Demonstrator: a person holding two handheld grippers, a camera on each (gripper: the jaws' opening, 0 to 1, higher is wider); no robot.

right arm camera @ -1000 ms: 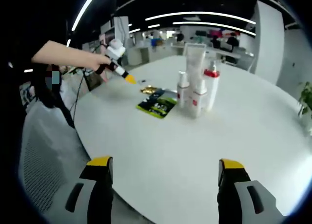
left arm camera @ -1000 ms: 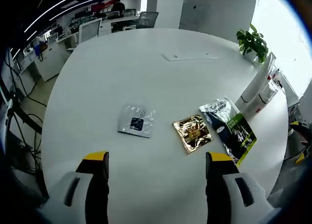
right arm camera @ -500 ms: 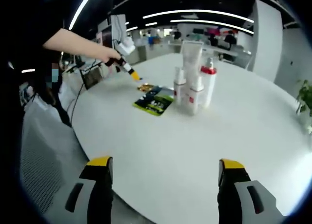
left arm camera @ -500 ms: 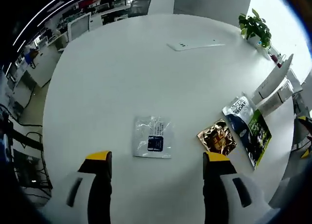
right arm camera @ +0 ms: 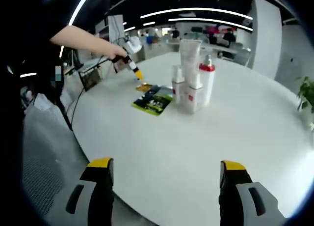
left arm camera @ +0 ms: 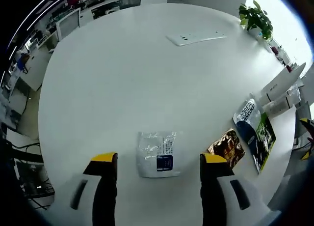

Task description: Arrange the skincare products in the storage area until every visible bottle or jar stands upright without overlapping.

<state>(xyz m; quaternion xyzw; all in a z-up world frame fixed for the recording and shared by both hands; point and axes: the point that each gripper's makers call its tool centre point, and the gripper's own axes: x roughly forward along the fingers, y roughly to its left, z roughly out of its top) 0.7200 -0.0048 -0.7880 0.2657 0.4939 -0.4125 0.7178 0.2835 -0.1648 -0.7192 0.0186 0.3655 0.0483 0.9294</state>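
A cluster of upright skincare products stands on the white table (right arm camera: 196, 137): a tall white tube (right arm camera: 189, 56), a red-capped bottle (right arm camera: 206, 81) and two small white bottles (right arm camera: 176, 83). Beside them lie a green-and-black packet (right arm camera: 153, 102) and a gold sachet (right arm camera: 143, 87). My right gripper (right arm camera: 167, 166) is open, well short of the cluster. My left gripper (left arm camera: 158, 162) is open above a flat silver sachet (left arm camera: 158, 154), which lies between its jaws. The gold sachet (left arm camera: 226, 146), green packet (left arm camera: 256, 132) and white tube (left arm camera: 283, 83) sit to its right. A hand holds the left gripper (right arm camera: 139, 74) over the sachets.
A flat white panel (left arm camera: 196, 38) lies far across the table, and a potted plant (left arm camera: 255, 17) stands at the far edge. The person's arm (right arm camera: 83, 39) reaches in from the left. Office desks and chairs surround the table. The table edge curves near my right jaws.
The left view has closed in on the silver sachet, which now lies between its jaws. In the right view, the left gripper has dipped toward the sachets; the bottles look slightly nearer.
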